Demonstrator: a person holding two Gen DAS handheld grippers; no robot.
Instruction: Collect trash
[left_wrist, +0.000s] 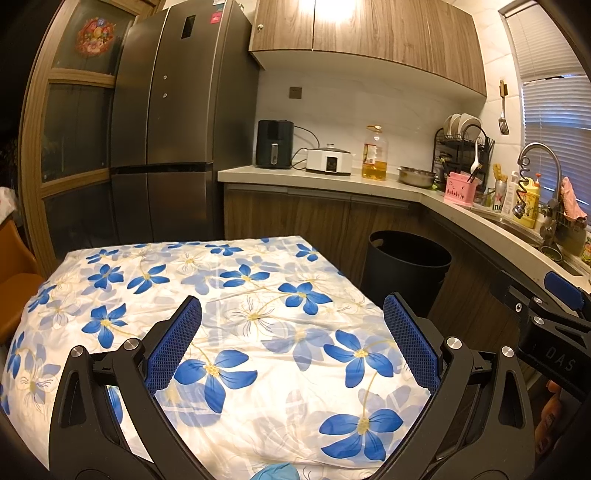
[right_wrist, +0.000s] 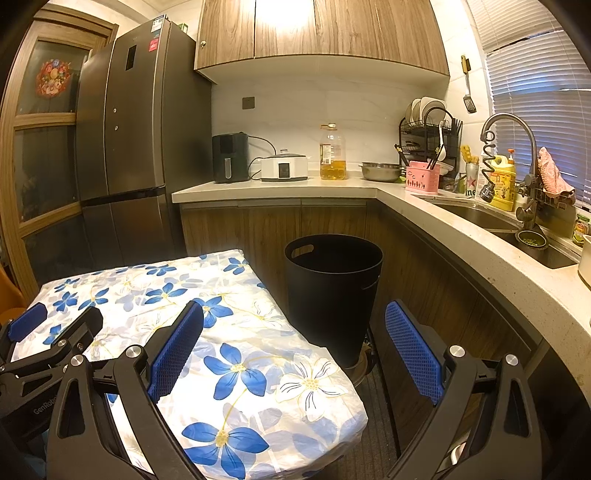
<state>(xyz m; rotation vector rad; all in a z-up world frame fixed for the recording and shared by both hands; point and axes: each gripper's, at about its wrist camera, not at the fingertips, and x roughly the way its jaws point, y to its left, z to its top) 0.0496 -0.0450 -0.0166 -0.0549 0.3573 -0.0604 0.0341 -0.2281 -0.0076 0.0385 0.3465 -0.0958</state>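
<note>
A black trash bin (right_wrist: 332, 288) stands on the floor between the table and the counter cabinets; it also shows in the left wrist view (left_wrist: 406, 266). The table carries a white cloth with blue flowers (left_wrist: 221, 314), also in the right wrist view (right_wrist: 240, 369). My left gripper (left_wrist: 291, 332) is open and empty above the cloth. My right gripper (right_wrist: 295, 332) is open and empty over the table's right edge, near the bin. A crumpled light-blue thing (left_wrist: 277, 472) peeks in at the bottom edge of the left wrist view. No other trash shows on the cloth.
An L-shaped counter (right_wrist: 443, 221) holds an air fryer (right_wrist: 229, 158), a cooker, an oil bottle (right_wrist: 333, 153), a steel bowl, a dish rack and a sink with faucet (right_wrist: 517, 147). A tall fridge (left_wrist: 173, 122) stands at left. An orange chair (left_wrist: 14, 288) is left of the table.
</note>
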